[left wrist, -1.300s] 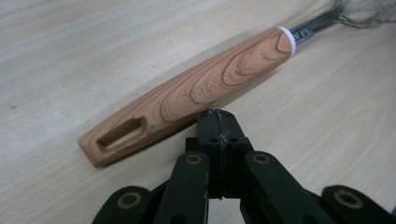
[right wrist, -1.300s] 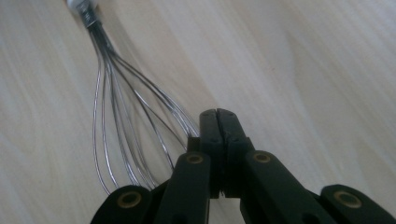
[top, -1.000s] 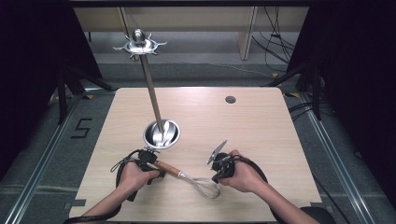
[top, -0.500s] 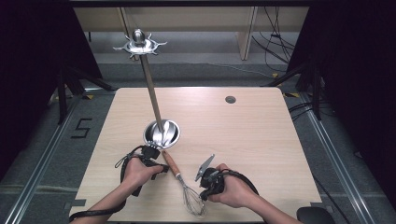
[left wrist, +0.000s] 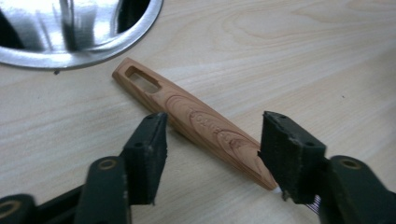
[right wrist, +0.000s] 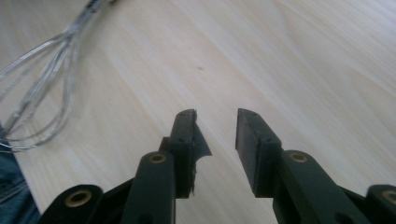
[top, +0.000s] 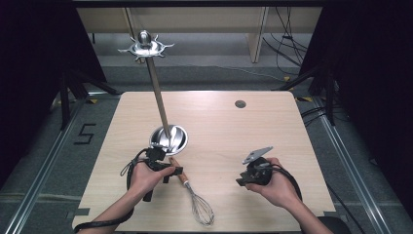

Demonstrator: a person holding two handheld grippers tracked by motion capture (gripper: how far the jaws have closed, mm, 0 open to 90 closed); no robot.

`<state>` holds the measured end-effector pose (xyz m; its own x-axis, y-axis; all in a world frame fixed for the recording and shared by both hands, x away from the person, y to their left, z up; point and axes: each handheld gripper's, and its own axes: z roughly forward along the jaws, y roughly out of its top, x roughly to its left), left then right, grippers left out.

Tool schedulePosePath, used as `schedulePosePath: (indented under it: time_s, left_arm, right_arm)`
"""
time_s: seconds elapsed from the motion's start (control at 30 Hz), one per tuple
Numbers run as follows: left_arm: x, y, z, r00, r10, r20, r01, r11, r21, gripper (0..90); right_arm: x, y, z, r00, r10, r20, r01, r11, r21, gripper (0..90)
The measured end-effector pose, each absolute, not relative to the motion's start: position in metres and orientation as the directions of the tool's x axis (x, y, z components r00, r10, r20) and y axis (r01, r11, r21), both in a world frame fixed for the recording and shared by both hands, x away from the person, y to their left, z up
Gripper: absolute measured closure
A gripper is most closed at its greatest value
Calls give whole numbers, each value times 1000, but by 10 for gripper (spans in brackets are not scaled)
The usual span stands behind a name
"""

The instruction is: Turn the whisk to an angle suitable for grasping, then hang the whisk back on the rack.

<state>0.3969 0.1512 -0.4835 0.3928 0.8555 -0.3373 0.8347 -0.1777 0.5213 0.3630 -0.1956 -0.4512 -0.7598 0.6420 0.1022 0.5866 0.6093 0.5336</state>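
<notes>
The right tool [top: 242, 181] has let go of the whisk [top: 195, 200] and moved away, jaws empty; the left tool [left wrist: 212, 154] straddles its handle, unclenched.

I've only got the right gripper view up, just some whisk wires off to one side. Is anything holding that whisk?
Observer: No. The left tongs stand open astride the whisk's wooden handle, not closed on it.
Operator: What's near the handle's end?
Observer: A shiny metal bowl, just beyond the slotted tip.
Operator: Anything else standing on the table?
Observer: A tall metal pole rises from that bowl, topped by a spiked disc.
</notes>
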Motion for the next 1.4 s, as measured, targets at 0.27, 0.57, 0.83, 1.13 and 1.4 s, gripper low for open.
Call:
schedulePosePath:
  time_s: [0.27,0.57,0.83,1.13,1.4]
  left_arm:
    - [397,147,-485,367,872,-324,850,-173,498,321]
    - [405,124,-486,346,895,-280,867,-191,460,274]
    - [408,114,-485,365,911,-193,870,-259,420,249]
    - [407,117,-487,345,916,-205,891,-250,379,276]
    - [405,113,-486,359,912,-196,889,-270,370,413]
  right_arm:
    - [360,-214,-451,-734,666,134,615,567,547,679]
    - [363,-217,-453,-733,664,147,623,568,539,671]
    - [360,-219,-454,-711,682,172,656,555,511,663]
    - [360,-217,-457,-704,683,195,673,555,488,659]
    - [360,-219,-458,-695,689,205,684,546,483,654]
